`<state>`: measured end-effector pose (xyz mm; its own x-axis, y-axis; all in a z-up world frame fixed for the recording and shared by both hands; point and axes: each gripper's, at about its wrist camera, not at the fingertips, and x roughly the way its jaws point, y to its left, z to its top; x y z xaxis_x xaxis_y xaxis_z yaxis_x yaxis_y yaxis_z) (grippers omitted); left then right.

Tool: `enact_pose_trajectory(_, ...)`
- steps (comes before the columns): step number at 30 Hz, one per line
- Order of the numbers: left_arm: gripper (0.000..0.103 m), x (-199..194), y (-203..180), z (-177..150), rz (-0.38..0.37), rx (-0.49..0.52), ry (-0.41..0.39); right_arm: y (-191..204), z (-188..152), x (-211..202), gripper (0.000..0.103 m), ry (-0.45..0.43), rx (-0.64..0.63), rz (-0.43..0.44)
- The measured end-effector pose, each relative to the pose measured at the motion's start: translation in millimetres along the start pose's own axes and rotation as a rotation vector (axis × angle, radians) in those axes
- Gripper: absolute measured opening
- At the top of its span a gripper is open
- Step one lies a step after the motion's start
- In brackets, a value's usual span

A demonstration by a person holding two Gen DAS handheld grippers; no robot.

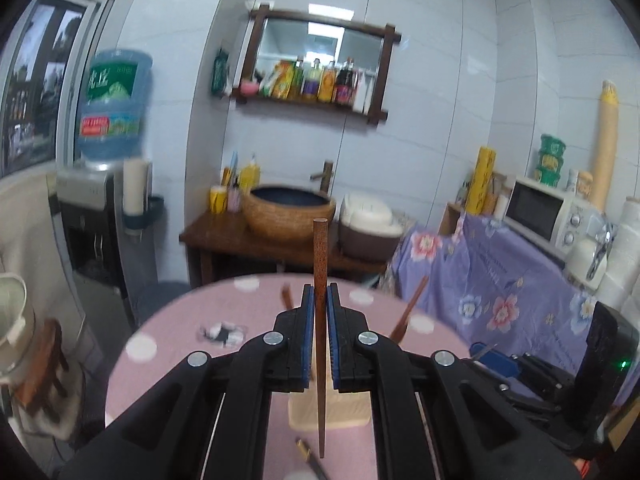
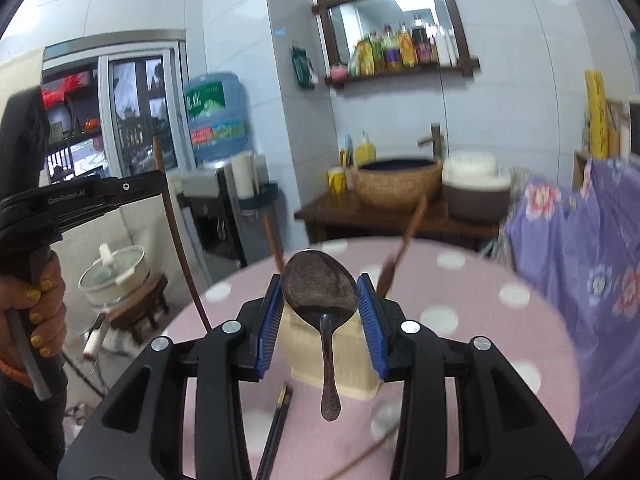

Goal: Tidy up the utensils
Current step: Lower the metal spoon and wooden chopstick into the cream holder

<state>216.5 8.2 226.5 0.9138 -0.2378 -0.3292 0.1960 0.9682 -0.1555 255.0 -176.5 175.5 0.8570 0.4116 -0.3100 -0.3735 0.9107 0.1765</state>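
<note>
My left gripper (image 1: 320, 294) is shut on a brown wooden chopstick (image 1: 320, 264), held upright above the cream utensil holder (image 1: 328, 414) on the pink dotted table (image 1: 168, 344). My right gripper (image 2: 319, 284) is shut on the bowl of a dark spoon (image 2: 318, 284), its handle hanging down over the same holder (image 2: 348, 356). Two wooden utensils (image 2: 404, 248) stand in the holder. The left gripper with its chopstick (image 2: 176, 236) also shows at the left of the right wrist view.
Dark chopsticks (image 2: 276, 424) lie on the table before the holder. A small wrapper (image 1: 222, 332) lies on the table's left. A sink stand (image 1: 288, 236), water dispenser (image 1: 104, 184) and a cloth-covered counter with a microwave (image 1: 548, 212) stand behind.
</note>
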Motion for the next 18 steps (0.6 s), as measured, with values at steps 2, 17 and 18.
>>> enact_pose_trajectory(2,0.007,6,-8,24,0.017,0.004,-0.046,4,26,7,0.038,-0.049,-0.026,-0.019)
enact_pose_trajectory(17,0.007,97,5,-39,0.070,-0.052,0.048,-1,-17,92,0.038,0.031,-0.058,-0.114)
enact_pose_trajectory(18,0.007,99,5,-46,0.068,-0.045,0.060,-2,-24,95,0.038,0.041,-0.056,-0.116)
